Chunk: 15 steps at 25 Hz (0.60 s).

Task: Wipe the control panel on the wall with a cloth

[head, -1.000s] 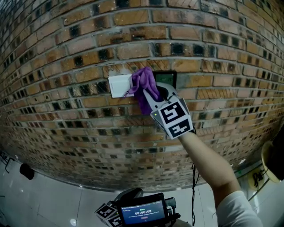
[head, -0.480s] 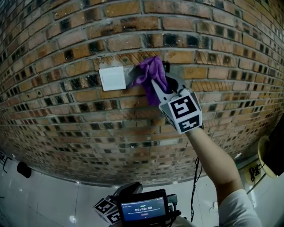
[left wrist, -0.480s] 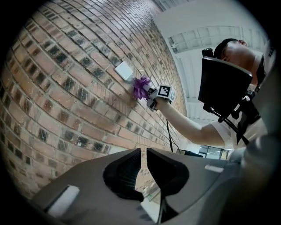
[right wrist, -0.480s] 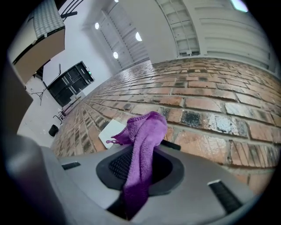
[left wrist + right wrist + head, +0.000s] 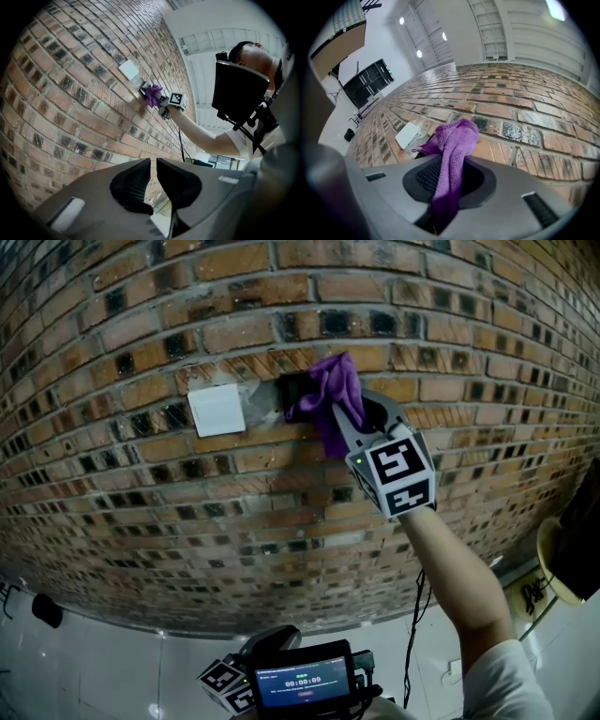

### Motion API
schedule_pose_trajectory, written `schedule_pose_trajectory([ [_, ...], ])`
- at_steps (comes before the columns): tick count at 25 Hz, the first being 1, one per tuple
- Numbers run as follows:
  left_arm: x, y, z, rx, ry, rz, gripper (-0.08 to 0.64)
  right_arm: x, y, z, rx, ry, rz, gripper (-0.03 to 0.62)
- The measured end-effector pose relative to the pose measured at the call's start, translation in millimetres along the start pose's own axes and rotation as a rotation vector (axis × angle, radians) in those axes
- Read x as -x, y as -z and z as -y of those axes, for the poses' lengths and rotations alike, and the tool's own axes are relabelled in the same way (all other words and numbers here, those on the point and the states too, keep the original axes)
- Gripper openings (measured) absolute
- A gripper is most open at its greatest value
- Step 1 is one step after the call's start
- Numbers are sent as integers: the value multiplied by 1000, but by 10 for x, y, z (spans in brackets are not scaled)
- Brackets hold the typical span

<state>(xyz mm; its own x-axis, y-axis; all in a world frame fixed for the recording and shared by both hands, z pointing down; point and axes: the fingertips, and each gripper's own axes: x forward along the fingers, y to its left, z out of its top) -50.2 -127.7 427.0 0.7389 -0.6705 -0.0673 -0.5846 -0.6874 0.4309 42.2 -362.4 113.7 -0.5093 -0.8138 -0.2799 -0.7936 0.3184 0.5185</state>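
A purple cloth (image 5: 330,397) is pressed to the brick wall over the right part of a dark control panel (image 5: 292,394). My right gripper (image 5: 343,420) is shut on the cloth, and its marker cube (image 5: 396,471) points back at me. In the right gripper view the cloth (image 5: 453,146) hangs out between the jaws and bunches against the bricks. My left gripper (image 5: 153,174) is low near the floor, shut with nothing in it. From there the cloth (image 5: 151,94) shows far up the wall.
A white switch plate (image 5: 217,411) is fixed to the wall left of the panel. A black cable (image 5: 411,652) hangs below my right arm. The left gripper's screen (image 5: 300,679) shows at the bottom edge. White floor tiles (image 5: 103,662) lie below the wall.
My right gripper has slid the cloth to the right. It no longer overlaps the white plate, and the panel's left part now shows.
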Motion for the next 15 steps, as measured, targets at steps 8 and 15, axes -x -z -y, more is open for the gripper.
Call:
schedule_pose_trajectory([
  [8, -74, 30, 57, 5, 24, -6, 34, 178, 103, 267, -4, 57, -28, 83],
  [15, -121, 65, 102, 9, 40, -19, 34, 334, 171, 414, -5, 85, -43, 83],
])
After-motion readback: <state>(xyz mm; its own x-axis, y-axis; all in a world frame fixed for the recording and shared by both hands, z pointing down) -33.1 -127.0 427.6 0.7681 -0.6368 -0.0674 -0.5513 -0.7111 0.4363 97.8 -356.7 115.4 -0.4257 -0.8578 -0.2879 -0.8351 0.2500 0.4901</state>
